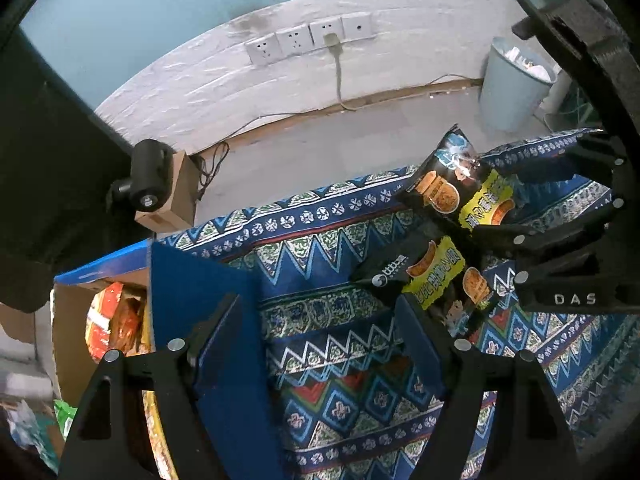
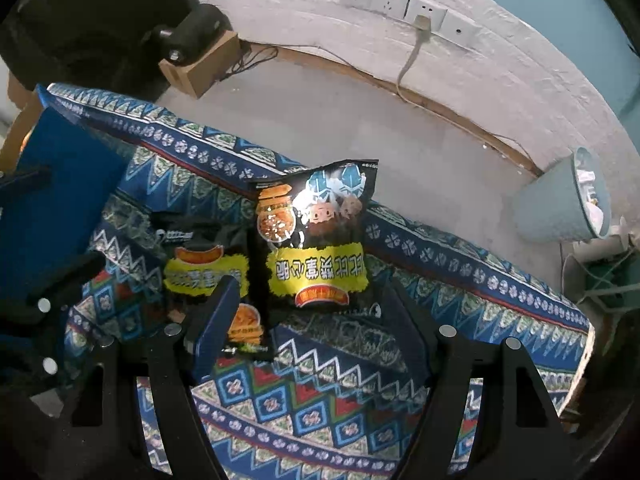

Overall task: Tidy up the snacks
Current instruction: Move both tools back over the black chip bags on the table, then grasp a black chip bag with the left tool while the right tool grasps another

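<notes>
Two black-and-yellow snack bags lie on the patterned blue cloth (image 2: pixel 304 408). In the right wrist view the upper bag (image 2: pixel 316 240) stands tilted between my right gripper's (image 2: pixel 308 320) open fingers, and the other bag (image 2: pixel 208 276) lies to its left, partly behind the left finger. In the left wrist view my right gripper (image 1: pixel 516 204) is around the upper bag (image 1: pixel 456 184), jaws apart; the lower bag (image 1: pixel 432 276) lies below it. My left gripper (image 1: pixel 320 332) is open and empty over the cloth, just left of the lower bag.
An open cardboard box (image 1: pixel 80 320) with blue flaps holds red-orange snack packs (image 1: pixel 112 324) at the left. A light blue bin (image 1: pixel 512 84) stands by the white wall with sockets (image 1: pixel 308 36). A small wooden box with a black device (image 2: pixel 200 56) sits on the floor.
</notes>
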`<act>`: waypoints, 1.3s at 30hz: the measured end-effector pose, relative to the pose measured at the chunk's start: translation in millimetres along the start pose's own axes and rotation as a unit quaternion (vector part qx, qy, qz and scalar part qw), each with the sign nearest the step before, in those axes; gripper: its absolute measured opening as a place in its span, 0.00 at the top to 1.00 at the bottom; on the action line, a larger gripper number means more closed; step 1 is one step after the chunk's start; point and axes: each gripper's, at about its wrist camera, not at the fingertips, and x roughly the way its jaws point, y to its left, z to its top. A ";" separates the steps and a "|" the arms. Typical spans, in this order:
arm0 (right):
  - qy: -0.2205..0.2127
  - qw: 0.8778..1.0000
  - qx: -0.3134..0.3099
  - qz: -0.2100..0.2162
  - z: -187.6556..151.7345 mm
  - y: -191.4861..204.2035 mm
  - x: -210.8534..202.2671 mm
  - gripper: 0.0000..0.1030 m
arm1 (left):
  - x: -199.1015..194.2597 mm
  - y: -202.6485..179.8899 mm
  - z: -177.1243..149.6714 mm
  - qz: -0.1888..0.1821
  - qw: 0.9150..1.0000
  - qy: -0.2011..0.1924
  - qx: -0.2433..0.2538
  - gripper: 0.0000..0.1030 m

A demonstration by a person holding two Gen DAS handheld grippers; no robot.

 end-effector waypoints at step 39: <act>0.022 0.999 0.028 -0.019 -95.3 -73.7 10.6 0.41 | 51.3 -33.5 15.6 -0.066 0.972 0.072 -0.213 0.16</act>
